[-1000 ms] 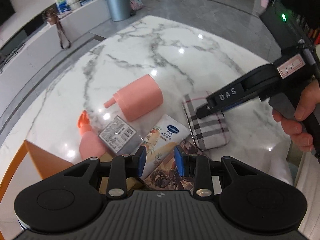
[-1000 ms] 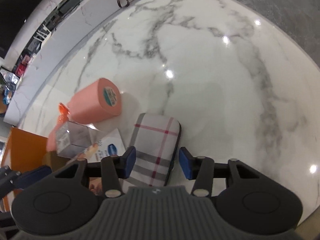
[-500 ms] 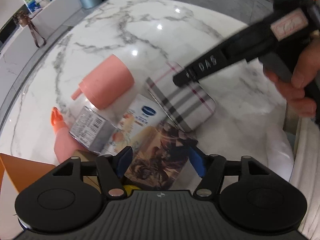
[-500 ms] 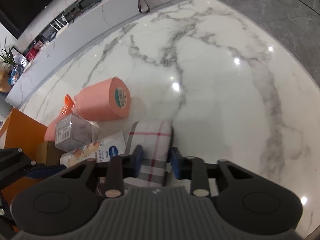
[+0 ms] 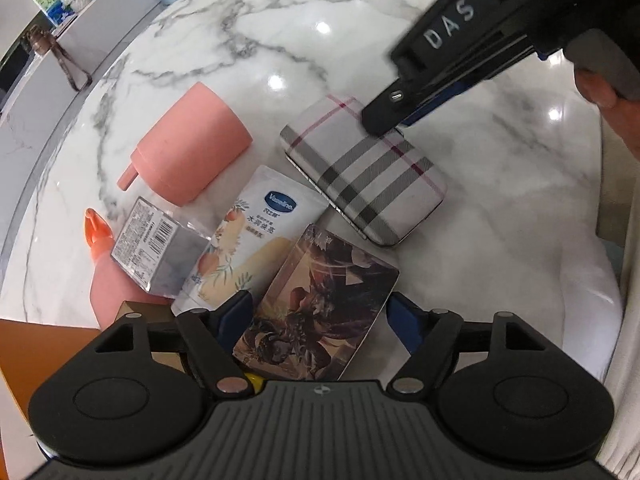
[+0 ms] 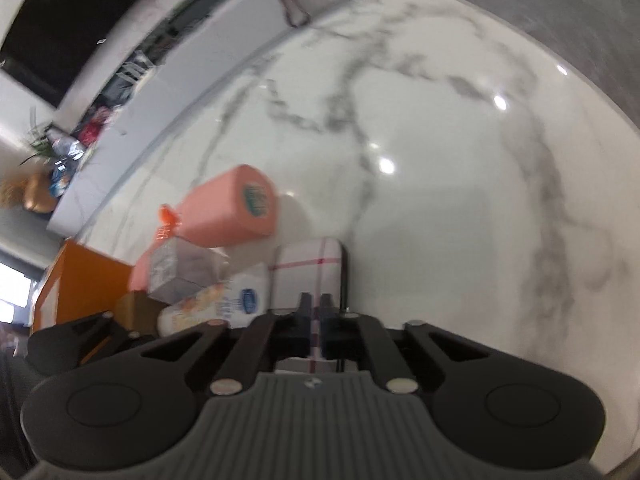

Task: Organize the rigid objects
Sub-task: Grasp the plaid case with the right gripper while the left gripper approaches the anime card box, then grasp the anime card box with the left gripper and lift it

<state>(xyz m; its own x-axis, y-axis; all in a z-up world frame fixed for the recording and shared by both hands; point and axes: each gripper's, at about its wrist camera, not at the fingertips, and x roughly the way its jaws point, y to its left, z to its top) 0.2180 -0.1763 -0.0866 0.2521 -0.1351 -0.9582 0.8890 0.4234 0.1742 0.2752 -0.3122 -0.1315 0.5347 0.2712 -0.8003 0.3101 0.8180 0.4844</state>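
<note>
Plaid case (image 5: 364, 172) lies flat on the marble table (image 5: 280, 32), at the right edge of a tight cluster of small items near the table's front. The right gripper (image 6: 314, 312) reaches down over the case's far end; its fingers are drawn nearly together with only a slim gap, and they sit right at the case's edge, though the blurred wrist view does not show whether they truly pinch it, so the grip cannot be confirmed. That narrow closing suggests an attempt to catch the thin rim of the case. The left gripper (image 5: 320, 312) is spread wide, one blue finger on each side of a dark illustrated card box (image 5: 316, 304), not yet squeezing it; the wide stance seems meant to straddle the box's width. Just left of the box lies a white lotion tube (image 5: 256, 232), touching a small clear-wrapped box (image 5: 156, 248), which rests against a pink bottle (image 5: 106, 268) with an orange cap. Behind them a pink cup (image 5: 192, 148) lies on its side, spout pointing left. An orange bin (image 5: 36, 344) sits at the near left corner, likely the place the items are headed. The items crowd together, so lifting one may nudge its neighbours.
</note>
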